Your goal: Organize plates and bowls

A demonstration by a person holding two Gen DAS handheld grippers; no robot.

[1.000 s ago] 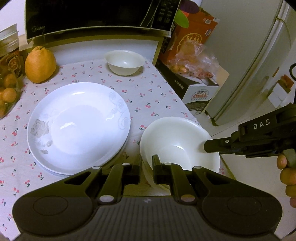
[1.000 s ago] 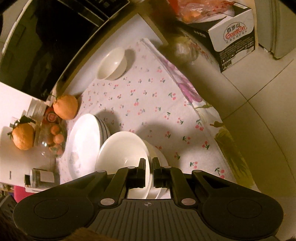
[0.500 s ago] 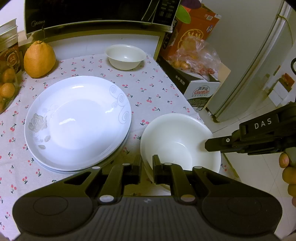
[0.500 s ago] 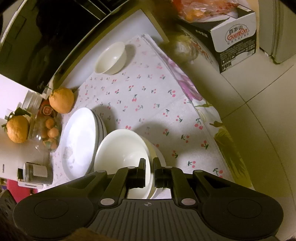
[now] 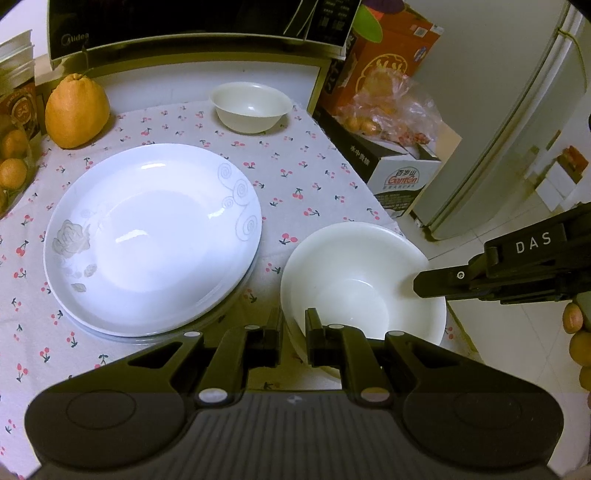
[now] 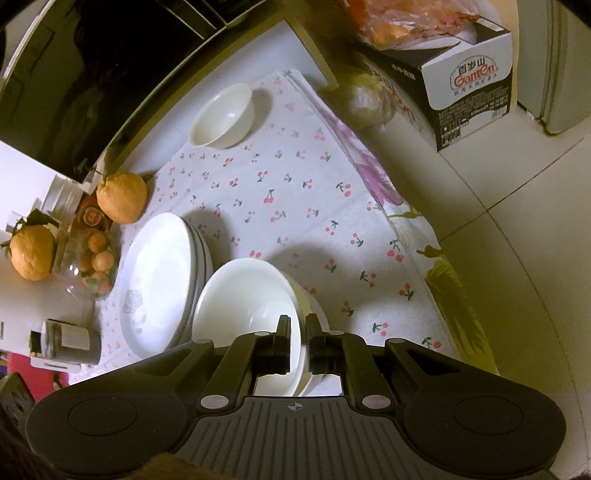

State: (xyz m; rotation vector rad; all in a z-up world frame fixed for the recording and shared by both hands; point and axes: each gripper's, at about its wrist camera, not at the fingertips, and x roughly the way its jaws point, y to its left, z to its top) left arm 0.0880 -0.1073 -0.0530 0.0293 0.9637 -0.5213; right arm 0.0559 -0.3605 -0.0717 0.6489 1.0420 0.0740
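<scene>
A: Where is the big bowl (image 5: 364, 280)?

B: On the cloth (image 5: 306, 177), at about 5 o'clock from the plates (image 5: 151, 236). It sits just beside them, near the edge of the table. From the right wrist view it looks like it rests in another bowl under it (I can only see a bit of that one's rim).

A: What is the left claw (image 5: 293, 332) doing?

B: Its two fingers are close together, with only a thin gap. The near rim of the big bowl goes right through that gap, one finger inside the bowl and one outside. It has hold of the rim.

A: And the right claw (image 6: 297, 338)?

B: The same. Its fingers are nearly closed on the rim of the big bowl, one inside and one outside. In the left wrist view it comes in from 3 o'clock and its tip meets the rim on that side.

A: Are there more dishes?

B: Yes. The plates are stacked, and the top one has a grey rose and curls on it. A small bowl (image 5: 250, 106) stands at 12 o'clock, far back on the cloth, well apart from the rest.

A: Anything else?

B: A big orange (image 5: 75, 110) at 10 o'clock from the plates, in front of the microwave (image 5: 192, 26). A box (image 5: 400, 177) stands on the floor at 2 o'clock.
</scene>
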